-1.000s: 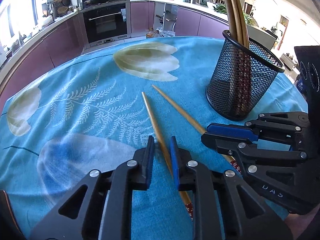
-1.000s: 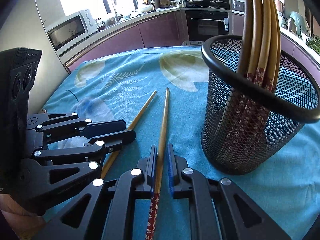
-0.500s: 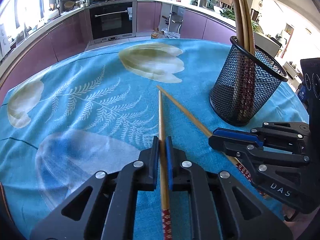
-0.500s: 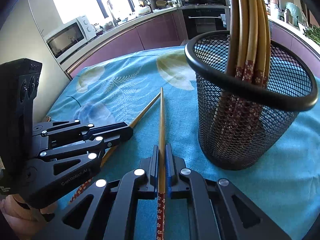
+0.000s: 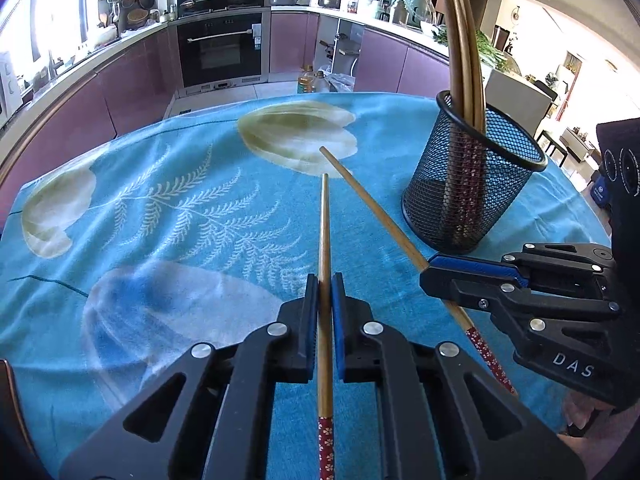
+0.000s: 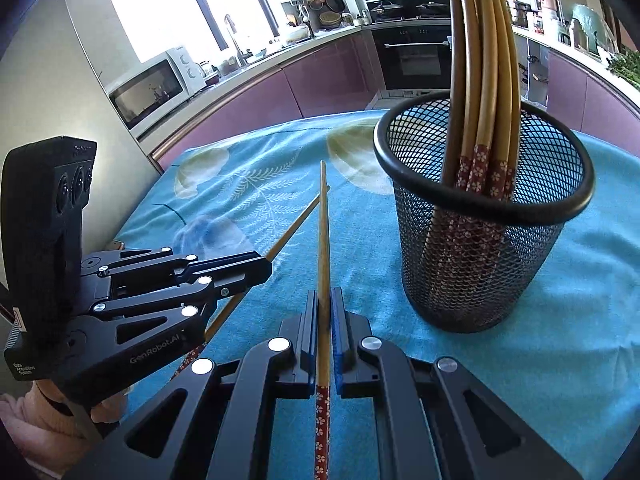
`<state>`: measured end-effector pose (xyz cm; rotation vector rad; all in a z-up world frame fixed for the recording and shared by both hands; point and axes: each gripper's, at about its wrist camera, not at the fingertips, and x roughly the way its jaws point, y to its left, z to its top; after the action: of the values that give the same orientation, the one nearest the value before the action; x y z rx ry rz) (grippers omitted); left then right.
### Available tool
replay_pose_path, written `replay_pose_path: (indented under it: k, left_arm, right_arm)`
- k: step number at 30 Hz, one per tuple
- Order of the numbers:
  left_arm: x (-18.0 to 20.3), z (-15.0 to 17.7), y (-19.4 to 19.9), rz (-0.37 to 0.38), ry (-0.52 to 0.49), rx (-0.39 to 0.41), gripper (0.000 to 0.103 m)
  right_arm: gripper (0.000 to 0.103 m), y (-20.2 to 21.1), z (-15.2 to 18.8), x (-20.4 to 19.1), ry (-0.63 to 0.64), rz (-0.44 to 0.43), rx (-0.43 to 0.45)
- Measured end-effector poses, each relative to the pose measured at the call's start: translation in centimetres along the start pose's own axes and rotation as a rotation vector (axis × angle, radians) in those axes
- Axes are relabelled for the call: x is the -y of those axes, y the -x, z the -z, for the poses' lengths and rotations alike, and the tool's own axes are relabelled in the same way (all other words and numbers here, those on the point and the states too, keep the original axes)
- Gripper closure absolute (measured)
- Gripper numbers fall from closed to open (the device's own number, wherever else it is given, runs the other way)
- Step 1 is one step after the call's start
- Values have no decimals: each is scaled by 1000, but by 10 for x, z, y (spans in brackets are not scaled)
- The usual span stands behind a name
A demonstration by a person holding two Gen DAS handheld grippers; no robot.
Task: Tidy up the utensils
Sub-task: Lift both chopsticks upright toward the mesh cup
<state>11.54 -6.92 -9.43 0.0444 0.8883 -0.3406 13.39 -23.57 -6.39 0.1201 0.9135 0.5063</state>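
My left gripper (image 5: 325,280) is shut on a bamboo chopstick (image 5: 324,224) with a red flowered end, held above the blue cloth. My right gripper (image 6: 325,294) is shut on a second such chopstick (image 6: 323,224), also lifted. In the left wrist view the right gripper (image 5: 434,270) holds its chopstick (image 5: 372,204) to the right. In the right wrist view the left gripper (image 6: 262,266) holds its chopstick (image 6: 296,222) at the left. A black mesh holder (image 6: 480,248) with several chopsticks stands at the right; it also shows in the left wrist view (image 5: 468,192).
A blue flowered tablecloth (image 5: 160,216) covers the round table. Kitchen cabinets, an oven (image 5: 222,48) and a microwave (image 6: 150,90) stand beyond the table's far edge.
Both grippers have closed on their chopsticks and lifted them off the cloth. The right gripper has risen, so the holder's opening shows from higher up.
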Motion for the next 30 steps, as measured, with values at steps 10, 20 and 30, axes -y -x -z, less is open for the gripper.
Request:
replay_pose_path:
  k: [10, 20, 30]
  left_arm:
    - [5, -1, 22, 12, -9, 40, 95]
    - [9, -1, 40, 35, -9, 64, 95]
    - [15, -1, 57, 52, -15, 87, 95]
  right_arm:
    - [98, 19, -2, -1, 5, -20, 37]
    - [98, 34, -1, -3, 11, -27, 68]
    - [98, 47, -1, -3, 17, -34, 99]
